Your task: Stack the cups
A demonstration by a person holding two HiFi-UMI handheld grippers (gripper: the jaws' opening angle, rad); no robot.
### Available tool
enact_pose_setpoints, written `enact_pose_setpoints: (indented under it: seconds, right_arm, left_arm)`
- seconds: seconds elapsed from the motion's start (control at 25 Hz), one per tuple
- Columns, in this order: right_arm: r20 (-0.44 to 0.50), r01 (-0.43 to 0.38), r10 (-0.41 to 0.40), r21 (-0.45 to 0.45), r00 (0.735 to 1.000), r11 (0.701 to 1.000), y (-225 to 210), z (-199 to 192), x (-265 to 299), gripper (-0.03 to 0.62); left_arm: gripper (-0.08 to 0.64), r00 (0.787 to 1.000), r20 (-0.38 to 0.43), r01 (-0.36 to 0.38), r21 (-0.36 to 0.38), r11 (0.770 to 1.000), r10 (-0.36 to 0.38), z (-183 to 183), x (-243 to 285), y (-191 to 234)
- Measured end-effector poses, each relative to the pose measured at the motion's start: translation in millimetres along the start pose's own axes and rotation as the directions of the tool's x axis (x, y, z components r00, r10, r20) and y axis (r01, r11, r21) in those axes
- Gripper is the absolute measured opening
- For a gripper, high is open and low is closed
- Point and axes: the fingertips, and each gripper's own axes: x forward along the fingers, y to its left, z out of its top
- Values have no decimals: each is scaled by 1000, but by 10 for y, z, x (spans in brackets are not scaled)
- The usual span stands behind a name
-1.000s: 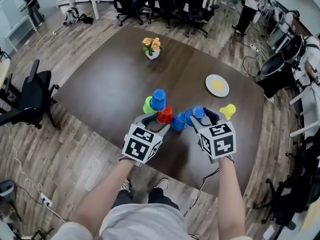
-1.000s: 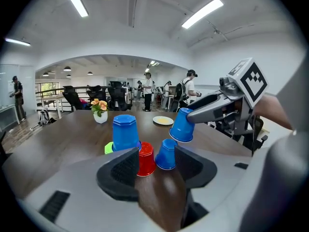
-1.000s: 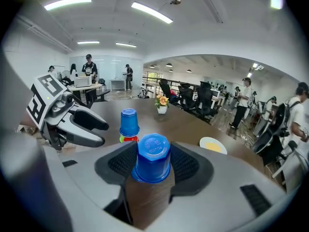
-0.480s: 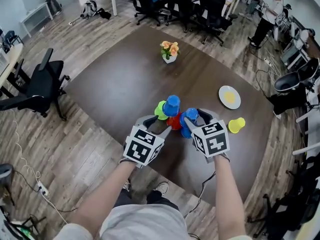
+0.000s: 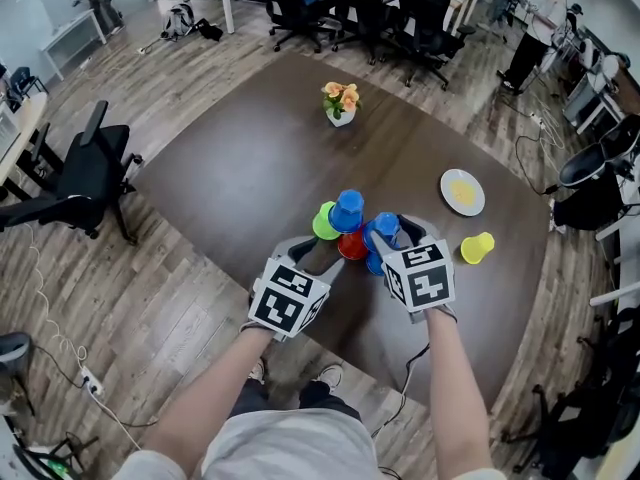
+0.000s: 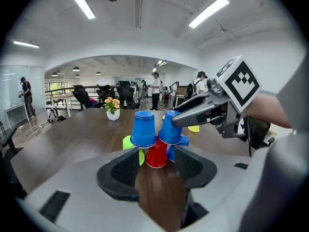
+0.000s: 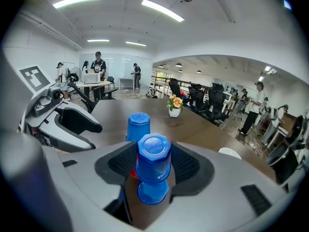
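Near the table's front edge stands a cluster of cups. An upside-down blue cup (image 5: 347, 209) (image 6: 144, 128) (image 7: 138, 125) rests on a lime green cup (image 5: 324, 222) (image 6: 128, 142) and a red cup (image 5: 351, 246) (image 6: 156, 154). My right gripper (image 5: 390, 233) (image 7: 153, 170) is shut on a second upside-down blue cup (image 5: 386, 228) (image 7: 153, 161) (image 6: 170, 129), held just right of the red cup and above a third blue cup (image 7: 152, 192) (image 5: 372, 260). My left gripper (image 5: 318, 255) (image 6: 157, 167) is open and holds nothing, its tips just short of the red cup.
A yellow cup (image 5: 477, 247) lies on its side to the right. Behind it is a white plate (image 5: 463, 193) with something yellow on it. A flower pot (image 5: 340, 103) stands at the table's far side. Office chairs (image 5: 80, 178) and people surround the dark table (image 5: 230, 168).
Over the second, my right gripper carried its blue cup left, up against the cluster, and the left gripper edged closer to the red cup. Since half a second ago little has shifted.
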Motion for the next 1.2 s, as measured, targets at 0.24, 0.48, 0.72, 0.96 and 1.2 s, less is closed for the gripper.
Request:
enact_pose_setpoints:
  seconds: [0.24,0.48,0.72,0.96,1.2]
  right_arm:
    - [28,24,-24,20,999,1000,-1,28,-54,224]
    - [72,70,-77,93,994,993,-101,16,-306,223]
    - [71,170,-185,179,980,969,-388,-205,-745,224]
    - [66,248,-273,259,960,934,-891,-605,-1118,224]
    - [70,283,-321,322,944,904,-1457,-973,-1313,222]
  left_arm:
    - [226,999,-7,43,18,999,-42,0,46,-127]
    - [225,993,-8,119,64,991,-118,66,155,-392]
    - [225,971,1,236,133,963,-238,278,258,-918]
    - [213,952,0,302,187,935,-307,525,574,-1470]
    - [194,951,-3,304,198,932,-309,782,929,-1804]
